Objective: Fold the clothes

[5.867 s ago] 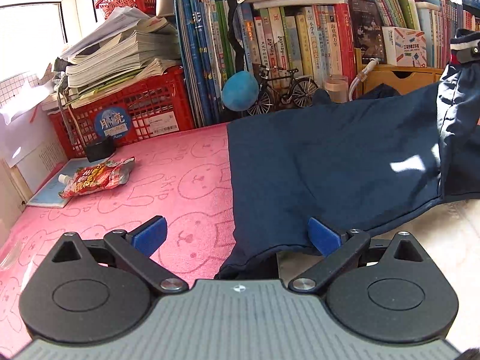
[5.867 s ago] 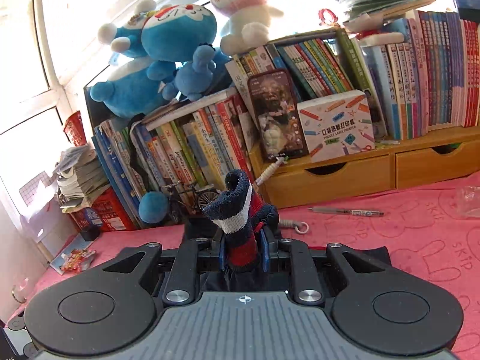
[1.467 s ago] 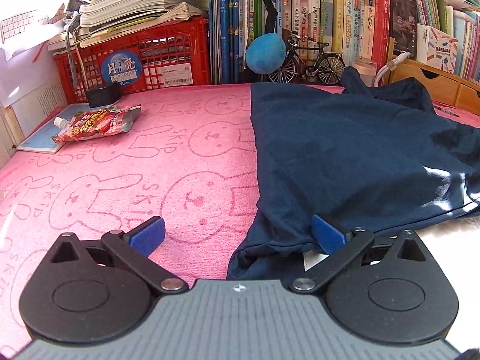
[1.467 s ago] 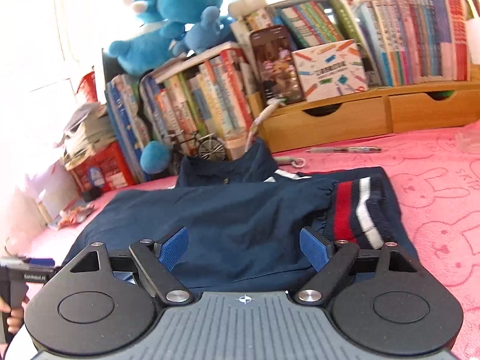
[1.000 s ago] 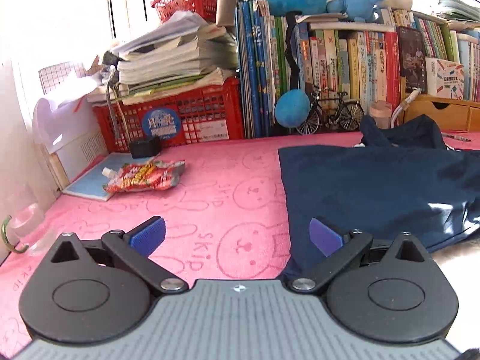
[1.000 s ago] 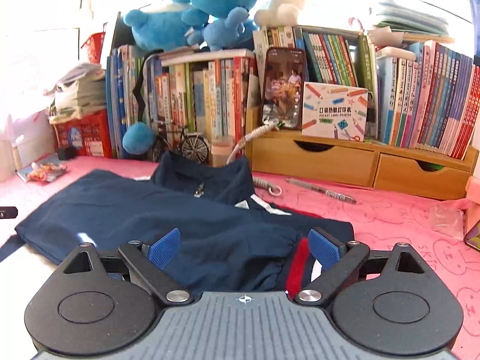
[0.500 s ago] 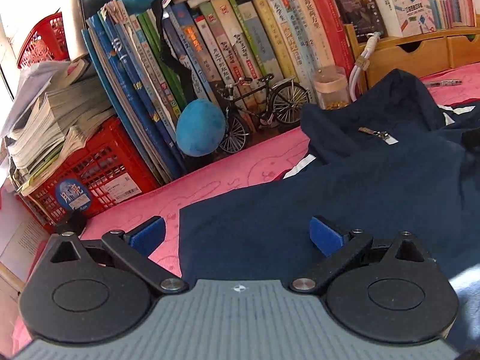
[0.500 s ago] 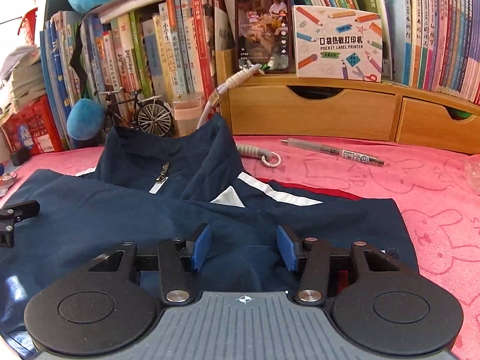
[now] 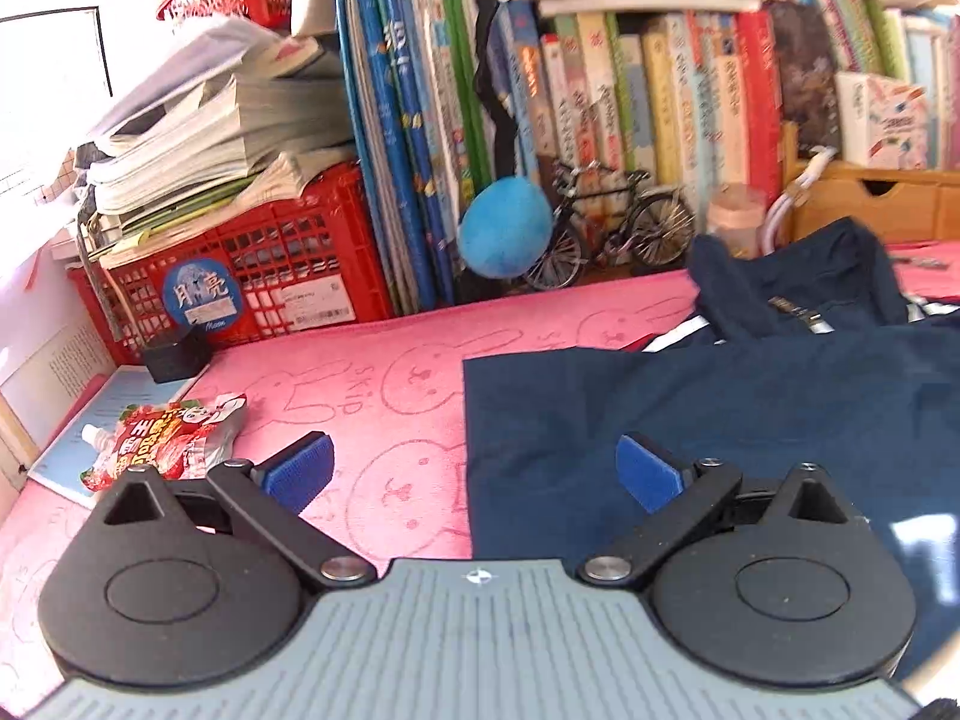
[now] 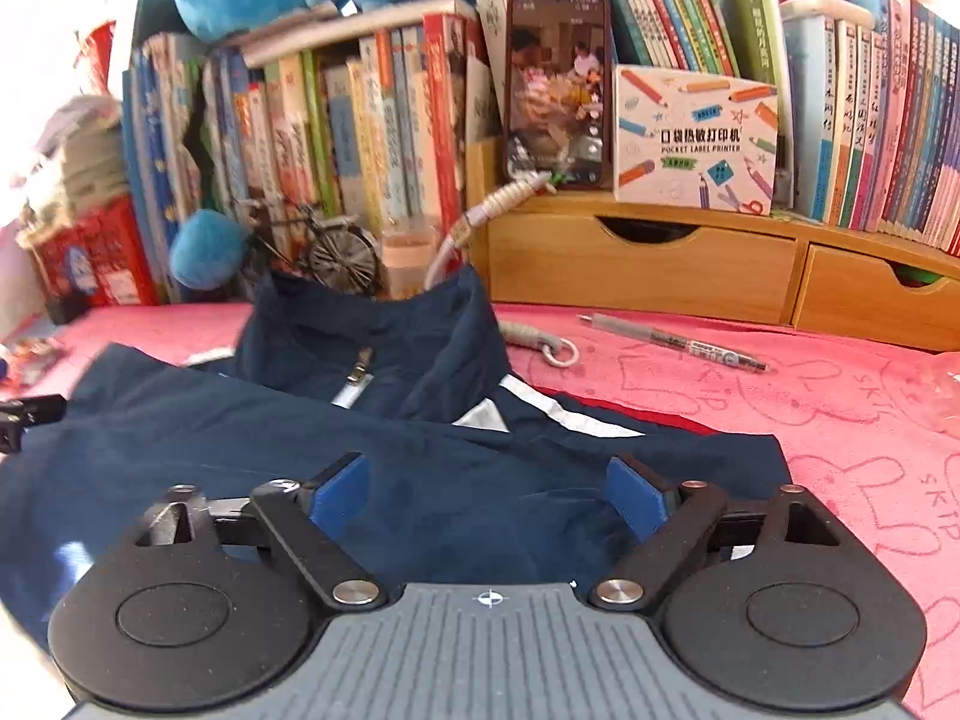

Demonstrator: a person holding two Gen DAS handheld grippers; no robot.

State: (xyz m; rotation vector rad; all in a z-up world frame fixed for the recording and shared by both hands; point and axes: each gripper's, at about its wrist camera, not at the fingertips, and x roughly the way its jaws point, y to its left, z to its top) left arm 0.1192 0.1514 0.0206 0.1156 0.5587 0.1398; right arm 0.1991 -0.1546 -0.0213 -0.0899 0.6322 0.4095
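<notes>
Fingers (image 9: 297,471) of the left gripper (image 9: 474,471) are spread wide and hold nothing; the jacket (image 9: 720,408) lies at 3 o'clock on the pink worktop (image 9: 372,360), its straight left edge running between them. Bare worktop is seen toward 10 o'clock, up to a snack pouch (image 9: 162,438) and red crate (image 9: 240,264). The right gripper (image 10: 489,495) is likewise held wide over the navy cloth, whose right edge ends near 3 o'clock; a pen (image 10: 672,342) lies at 1 o'clock.
</notes>
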